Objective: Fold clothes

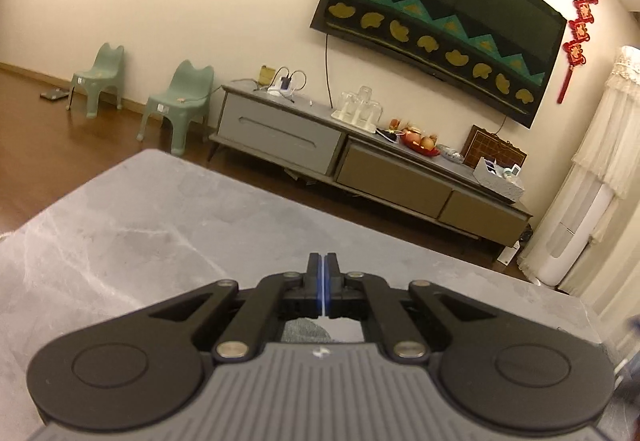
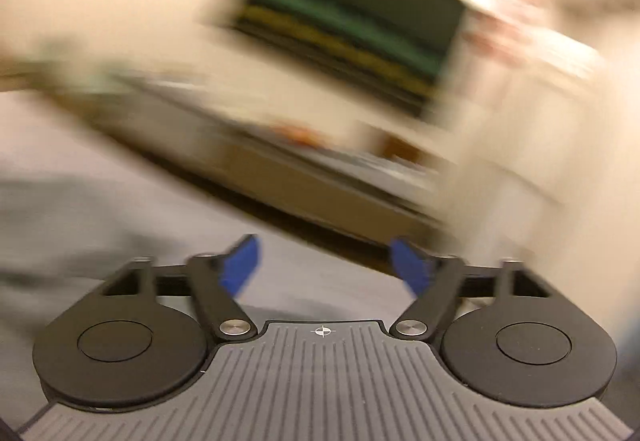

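Note:
My left gripper (image 1: 322,261) is shut, its two fingers pressed together above the grey marbled table (image 1: 140,221). A small patch of grey knit cloth (image 1: 306,329) shows under the fingers, behind the linkage; I cannot tell whether the fingers hold it. My right gripper (image 2: 324,261) is open, its blue pads (image 2: 240,267) spread wide, with nothing between them. The right wrist view is heavily blurred by motion. A grey shape at its left may be cloth (image 2: 60,217), but it is too blurred to be sure.
Beyond the table's far edge stands a long low TV cabinet (image 1: 360,161) with glasses, fruit and boxes on it. A wall TV (image 1: 440,25) hangs above. Two green child chairs (image 1: 176,101) stand on the wooden floor at left. A white standing unit (image 1: 576,221) is at right.

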The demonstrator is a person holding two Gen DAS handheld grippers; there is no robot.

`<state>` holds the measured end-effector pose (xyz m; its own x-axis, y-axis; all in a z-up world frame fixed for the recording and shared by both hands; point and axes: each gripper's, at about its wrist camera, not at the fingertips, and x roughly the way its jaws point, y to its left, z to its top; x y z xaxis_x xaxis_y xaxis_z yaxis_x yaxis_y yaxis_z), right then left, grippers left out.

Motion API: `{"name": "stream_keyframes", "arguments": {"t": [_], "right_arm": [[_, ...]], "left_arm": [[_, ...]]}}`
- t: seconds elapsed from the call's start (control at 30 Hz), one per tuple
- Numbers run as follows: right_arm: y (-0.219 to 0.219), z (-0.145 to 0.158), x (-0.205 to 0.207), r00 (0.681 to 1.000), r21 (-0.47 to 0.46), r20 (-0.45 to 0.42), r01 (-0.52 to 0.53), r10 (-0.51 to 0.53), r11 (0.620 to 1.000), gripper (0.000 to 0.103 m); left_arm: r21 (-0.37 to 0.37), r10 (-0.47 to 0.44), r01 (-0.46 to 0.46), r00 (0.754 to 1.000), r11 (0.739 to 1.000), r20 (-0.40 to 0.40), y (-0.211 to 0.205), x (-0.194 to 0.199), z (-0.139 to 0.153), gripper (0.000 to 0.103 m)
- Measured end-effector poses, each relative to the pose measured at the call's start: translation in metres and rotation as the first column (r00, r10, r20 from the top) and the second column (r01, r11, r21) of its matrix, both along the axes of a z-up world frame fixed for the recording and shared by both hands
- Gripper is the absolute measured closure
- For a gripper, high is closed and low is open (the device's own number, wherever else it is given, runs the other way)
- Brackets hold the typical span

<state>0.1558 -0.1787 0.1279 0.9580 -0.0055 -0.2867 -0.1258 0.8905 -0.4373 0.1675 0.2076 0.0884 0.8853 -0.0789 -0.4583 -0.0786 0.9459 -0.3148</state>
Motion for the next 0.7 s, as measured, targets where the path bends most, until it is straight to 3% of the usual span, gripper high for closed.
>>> {"name": "stream_keyframes", "arguments": {"t": [0.07, 0.13, 0.17, 0.2, 0.23, 0.27, 0.3, 0.37, 0.47, 0.5, 0.57, 0.63, 0.7], "right_arm": [[0.068, -0.022, -0.001, 0.978, -0.045, -0.081, -0.197, 0.193, 0.979, 0.015], [0.136, -0.045, -0.002, 0.915, -0.077, -0.166, -0.385, 0.369, 0.920, 0.016], [0.160, -0.060, 0.001, 0.896, -0.131, -0.188, -0.429, 0.403, 0.894, 0.023], [0.182, -0.076, 0.010, 0.882, -0.198, -0.216, -0.459, 0.418, 0.866, 0.032], [0.201, -0.086, 0.026, 0.870, -0.226, -0.269, -0.475, 0.414, 0.851, 0.080], [0.200, -0.083, 0.042, 0.870, -0.177, -0.308, -0.450, 0.385, 0.875, 0.102], [0.198, -0.078, 0.058, 0.868, -0.127, -0.343, -0.422, 0.359, 0.898, 0.103], [0.169, -0.038, 0.070, 0.898, 0.038, -0.278, -0.345, 0.341, 0.938, 0.103], [0.087, 0.039, 0.068, 0.961, 0.273, -0.140, -0.194, 0.238, 0.942, 0.103], [0.059, 0.052, 0.069, 0.981, 0.287, -0.110, -0.120, 0.157, 0.950, 0.103], [0.017, 0.056, 0.072, 0.993, 0.191, -0.116, 0.042, -0.020, 0.981, 0.103], [-0.024, 0.026, 0.091, 0.964, 0.096, -0.189, 0.207, -0.186, 0.974, 0.103], [-0.065, -0.004, 0.108, 0.905, -0.008, -0.245, 0.357, -0.348, 0.934, 0.102]], "left_arm": [[-0.015, 0.010, -0.010, 1.000, 1.000, -0.014, 0.004, 0.000, -0.003, 0.101], [-0.034, 0.034, -0.035, 0.999, 0.999, -0.024, 0.014, -0.003, -0.005, 0.101], [-0.047, 0.049, -0.050, 0.999, 0.998, -0.024, 0.021, -0.005, -0.006, 0.101], [-0.063, 0.066, -0.067, 0.997, 0.996, -0.027, 0.029, -0.006, -0.006, 0.101], [-0.079, 0.081, -0.083, 0.996, 0.993, -0.029, 0.037, -0.007, -0.007, 0.101], [-0.097, 0.089, -0.091, 0.996, 0.991, -0.025, 0.043, -0.008, -0.005, 0.101], [-0.115, 0.089, -0.090, 0.996, 0.989, -0.009, 0.047, -0.010, -0.002, 0.101], [-0.123, 0.082, -0.078, 0.996, 0.989, 0.026, 0.049, -0.014, 0.005, 0.101], [-0.080, 0.044, -0.040, 0.998, 0.996, 0.055, 0.035, -0.016, 0.012, 0.100], [-0.061, 0.030, -0.027, 0.999, 0.998, 0.044, 0.029, -0.015, 0.010, 0.099], [-0.024, 0.003, -0.003, 1.000, 1.000, 0.022, 0.017, -0.012, 0.007, 0.097], [-0.008, -0.006, 0.006, 1.000, 1.000, -0.001, 0.009, -0.012, 0.002, 0.096], [-0.003, -0.004, 0.004, 1.000, 1.000, -0.011, 0.005, -0.015, -0.002, 0.096]]}}
